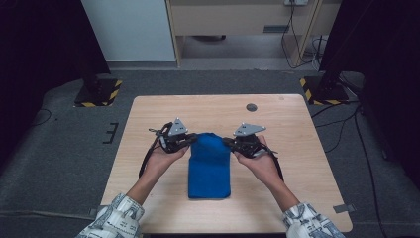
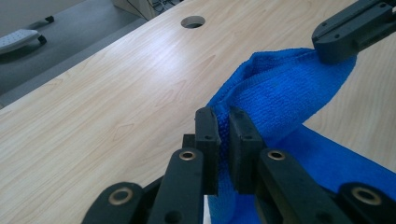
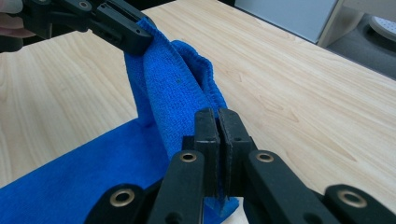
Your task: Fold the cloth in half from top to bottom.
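The left gripper (image 2: 223, 122) has its two black jaws closed to a thin slit on a corner of the blue terry-cloth towel (image 1: 209, 166), the nap visibly pinched between the pads. The right gripper (image 3: 218, 122) is clamped the same way on the opposite far corner, with a sliver of blue hem showing between its jaws. Between the two grips the far edge of the towel is lifted off the light wooden table (image 1: 148, 114) and sags in a soft arch, while the near part lies flat as a long strip running toward the person. Judging from this, the fold is about midway: the towel looks already narrowed into a strip, both far corners are secured and raised, and what remains is to carry that edge over to the near end, lay it down square and let go; whether the flat part is one layer or several is hard to tell from above. Both hands sit level with each other on either side of the towel, palms turned inward, the grippers pointing toward one another with their grey three-cornered plates on top. The patterned sleeves enter from the bottom edge, forearms angled in toward the middle of the table, well short of the round cable hole (image 1: 251, 107) near its far edge.
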Available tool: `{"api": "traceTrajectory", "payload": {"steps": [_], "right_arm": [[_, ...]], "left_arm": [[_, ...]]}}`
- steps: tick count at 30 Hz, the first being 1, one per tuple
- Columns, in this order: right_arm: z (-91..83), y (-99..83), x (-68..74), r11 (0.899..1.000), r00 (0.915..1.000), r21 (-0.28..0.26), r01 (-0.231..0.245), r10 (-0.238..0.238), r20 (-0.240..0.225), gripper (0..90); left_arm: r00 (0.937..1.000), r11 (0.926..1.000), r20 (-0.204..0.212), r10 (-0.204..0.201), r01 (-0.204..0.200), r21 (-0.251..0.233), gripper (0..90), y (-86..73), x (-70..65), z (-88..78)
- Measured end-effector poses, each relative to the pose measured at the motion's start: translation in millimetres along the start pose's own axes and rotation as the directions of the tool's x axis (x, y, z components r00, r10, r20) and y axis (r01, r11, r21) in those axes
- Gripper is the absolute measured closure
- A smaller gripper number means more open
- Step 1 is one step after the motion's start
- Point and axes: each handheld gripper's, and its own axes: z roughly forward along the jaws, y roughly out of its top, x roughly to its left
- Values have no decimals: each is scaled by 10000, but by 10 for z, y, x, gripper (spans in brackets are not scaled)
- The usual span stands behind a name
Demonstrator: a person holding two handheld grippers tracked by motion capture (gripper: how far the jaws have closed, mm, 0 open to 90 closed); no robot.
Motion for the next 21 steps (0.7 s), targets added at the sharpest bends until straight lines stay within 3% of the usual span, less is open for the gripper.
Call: {"api": "traceTrajectory", "payload": {"steps": [10, 21], "right_arm": [[-76, -46, 43, 9998, 9999, -165, -57, 55, -113, 877], [-153, -132, 199, 9999, 9994, -79, 120, -122, -320, 876]], "left_arm": [[9996, 9998, 210, -181, 180, 60, 858, -79, -80, -50], [9980, 9990, 460, -443, 444, -17, 856, -241, -202, -134]]}}
